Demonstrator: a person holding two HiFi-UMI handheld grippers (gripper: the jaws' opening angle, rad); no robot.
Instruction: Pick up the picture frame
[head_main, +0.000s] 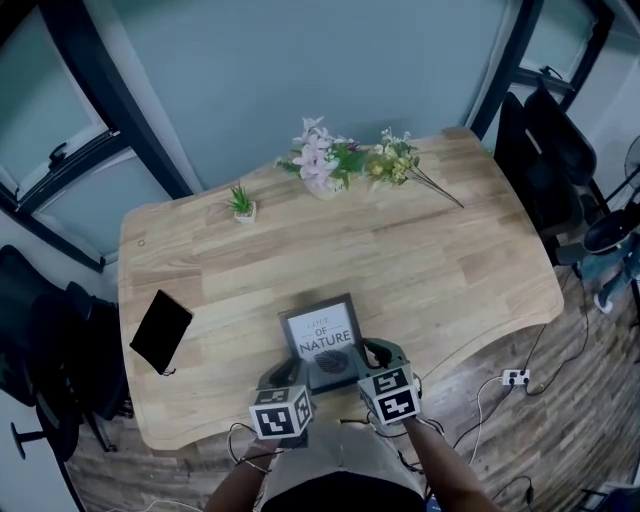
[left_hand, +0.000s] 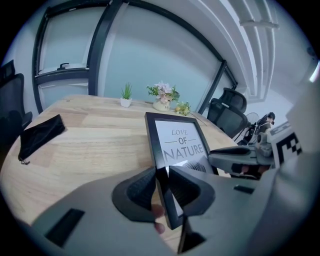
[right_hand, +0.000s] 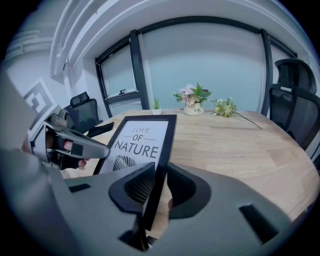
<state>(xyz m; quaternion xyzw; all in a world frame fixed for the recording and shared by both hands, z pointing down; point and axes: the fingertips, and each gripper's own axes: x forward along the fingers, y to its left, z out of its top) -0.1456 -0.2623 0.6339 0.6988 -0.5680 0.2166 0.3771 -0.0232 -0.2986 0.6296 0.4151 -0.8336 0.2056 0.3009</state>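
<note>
A pale wooden table fills the room's middle, with flowers and a small plant at its far edge and a black pouch to the left. The frame is at the near edge, right in front of the person, between the two grippers, its long axis running away from them towards the flowers.

The left gripper pinches the frame's left side rail near the bottom corner, a pad pressed on each face. The right gripper clamps the opposite rail the same way. Neither is nearer; they share the load evenly, one per side.

Both point forward and slant downward, cubes towards the person, with the frame's near end raised and its glass tilted up at the head camera. Whether the far edge has cleared the wood I cannot tell.

The lift looks under way. Since the grip is only on thin rails low down, the top-heavy frame could pivot or slip if the two hands do not rise together
</note>
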